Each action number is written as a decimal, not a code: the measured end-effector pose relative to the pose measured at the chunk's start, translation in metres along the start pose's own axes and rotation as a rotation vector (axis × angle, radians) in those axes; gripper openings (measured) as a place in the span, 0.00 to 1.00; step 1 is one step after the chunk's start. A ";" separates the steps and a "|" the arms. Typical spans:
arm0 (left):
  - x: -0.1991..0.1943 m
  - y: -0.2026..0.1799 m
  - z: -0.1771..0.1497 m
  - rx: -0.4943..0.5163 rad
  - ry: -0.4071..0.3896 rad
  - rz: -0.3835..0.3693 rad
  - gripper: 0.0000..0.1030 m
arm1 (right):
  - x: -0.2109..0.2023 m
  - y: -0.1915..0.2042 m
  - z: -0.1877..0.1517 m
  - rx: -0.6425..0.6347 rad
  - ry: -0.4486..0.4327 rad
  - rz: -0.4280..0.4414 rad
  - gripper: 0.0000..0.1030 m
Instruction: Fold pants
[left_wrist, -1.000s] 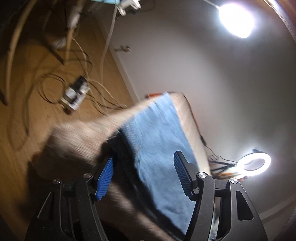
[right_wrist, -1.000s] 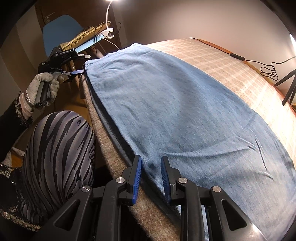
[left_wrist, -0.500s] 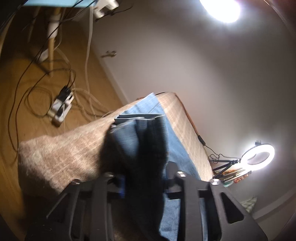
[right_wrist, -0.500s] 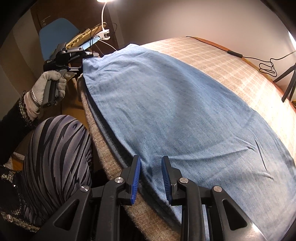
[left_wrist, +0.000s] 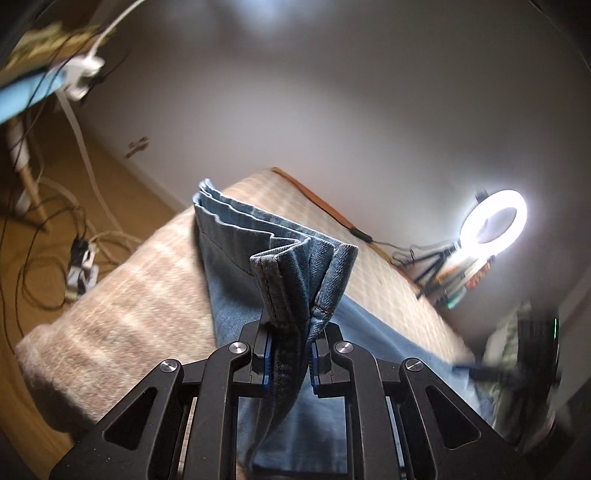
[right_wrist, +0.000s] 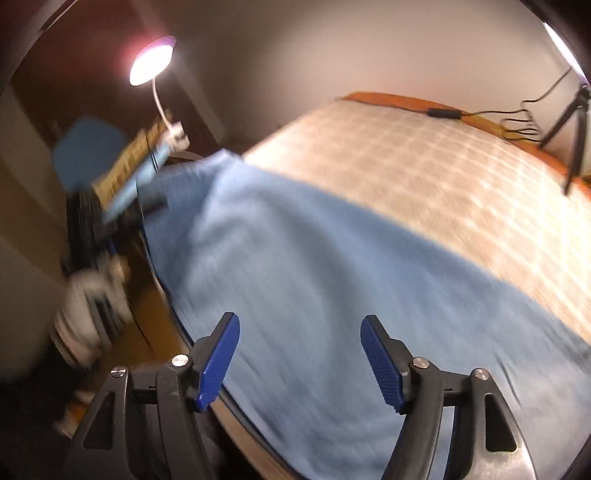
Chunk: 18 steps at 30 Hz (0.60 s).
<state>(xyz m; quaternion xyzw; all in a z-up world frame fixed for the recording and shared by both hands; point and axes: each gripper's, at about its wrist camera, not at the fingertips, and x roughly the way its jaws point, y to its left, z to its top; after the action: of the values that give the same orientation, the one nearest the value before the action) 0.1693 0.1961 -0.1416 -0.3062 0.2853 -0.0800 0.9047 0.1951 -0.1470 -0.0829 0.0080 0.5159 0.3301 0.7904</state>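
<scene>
Left wrist view: the left gripper (left_wrist: 289, 360), low in the frame, has gone from straddling flat cloth with wide jaws a second ago to pinching a bunched hem of the blue jeans (left_wrist: 295, 273), its jaws closing the last little way on the gathered denim, which now rises off the checked bedcover (left_wrist: 122, 295) at centre frame. Right wrist view: the right gripper (right_wrist: 299, 360), at the bottom of the frame, had its pads narrowed over the near edge of the jeans (right_wrist: 332, 280) half a second ago; its jaws are now opening wide, with nothing pressed between them, above the cloth spread across the middle of the blurred frame. Judged from this, one end is secured for folding while the right side is released for a fresh hold, so the fold is barely begun
</scene>
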 end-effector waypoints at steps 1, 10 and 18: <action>0.001 -0.007 -0.002 0.032 0.007 -0.002 0.12 | 0.007 0.005 0.023 0.005 -0.002 0.036 0.73; 0.020 -0.045 -0.026 0.199 0.089 -0.027 0.12 | 0.126 0.065 0.142 0.026 0.155 0.241 0.78; 0.031 -0.051 -0.048 0.284 0.112 -0.008 0.12 | 0.203 0.147 0.165 -0.236 0.302 0.080 0.78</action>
<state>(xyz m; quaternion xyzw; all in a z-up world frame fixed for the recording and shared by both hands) 0.1687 0.1206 -0.1566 -0.1714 0.3200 -0.1400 0.9212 0.3057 0.1297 -0.1187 -0.1136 0.5857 0.4168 0.6858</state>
